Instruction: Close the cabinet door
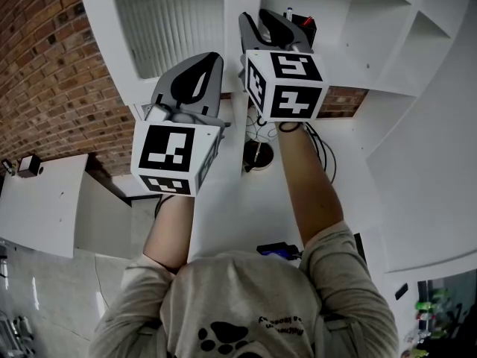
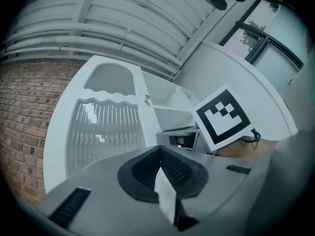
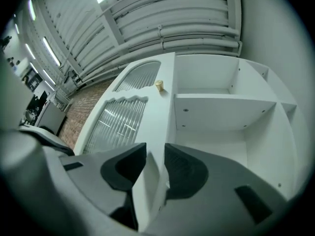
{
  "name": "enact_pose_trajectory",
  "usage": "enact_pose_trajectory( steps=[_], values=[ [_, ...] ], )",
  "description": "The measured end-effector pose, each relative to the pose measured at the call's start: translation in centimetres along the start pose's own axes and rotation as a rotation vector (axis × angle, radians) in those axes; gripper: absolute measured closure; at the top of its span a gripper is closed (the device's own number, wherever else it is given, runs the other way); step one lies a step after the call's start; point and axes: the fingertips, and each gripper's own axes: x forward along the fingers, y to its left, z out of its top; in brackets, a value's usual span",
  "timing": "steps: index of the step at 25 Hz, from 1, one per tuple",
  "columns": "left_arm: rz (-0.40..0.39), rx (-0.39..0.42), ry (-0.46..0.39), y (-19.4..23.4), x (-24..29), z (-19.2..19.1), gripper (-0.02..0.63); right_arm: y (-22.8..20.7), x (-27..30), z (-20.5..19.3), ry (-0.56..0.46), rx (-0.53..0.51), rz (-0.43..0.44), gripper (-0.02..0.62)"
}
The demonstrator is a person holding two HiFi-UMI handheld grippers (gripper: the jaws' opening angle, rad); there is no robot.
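Mostly, the head view is filled by the two marker cubes and the person's forearms, which cover the lower part of the white cabinet. The left gripper [image 1: 213, 57] and the right gripper [image 1: 257, 17] both point up at it, the right one closer to the shelf [image 1: 387, 47]. The cabinet door [image 1: 168, 21] is cut off by the frame's top edge. It is a white frame round ribbed glass, standing between the shelf and a brick wall [image 1: 45, 66].

From the left gripper view, the left gripper [image 2: 160, 151] has its dark pads meeting at the tips, with nothing caught there. A white sliver sits in the slot behind them, and I cannot tell what it is. The cabinet door [image 2: 106, 127] shows two ribbed panes, the upper one arched, and a small knob [image 2: 146, 99] on the edge toward the shelf. The other gripper's marker cube hides much of the shelf side.

From the right gripper view, the right gripper [image 3: 155, 156] is clamped on the white edge of the cabinet door [image 3: 120, 124], one pad on each face. The knob [image 3: 159, 85] lies above the jaws. The shelf [image 3: 226, 101] and its compartment stand uncovered just beside that edge.
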Motion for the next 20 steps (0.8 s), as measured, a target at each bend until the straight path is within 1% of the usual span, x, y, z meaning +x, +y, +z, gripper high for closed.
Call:
enact_pose_trajectory(
  steps=[6, 15, 20],
  values=[
    [-0.001, -0.013, 0.002, 0.1, -0.6, -0.2, 0.597, 1.5, -1.7, 0.1, -0.011, 0.007, 0.0, 0.471],
    [0.004, -0.034, 0.01, 0.3, -1.9, -0.5, 0.597, 2.8, -5.0, 0.3, -0.043, 0.043, -0.032, 0.552],
    [0.016, -0.036, 0.012, 0.5, -3.0, -0.5, 0.597, 4.0, -6.8, 0.3, -0.058, 0.019, -0.049, 0.573]
  ],
)
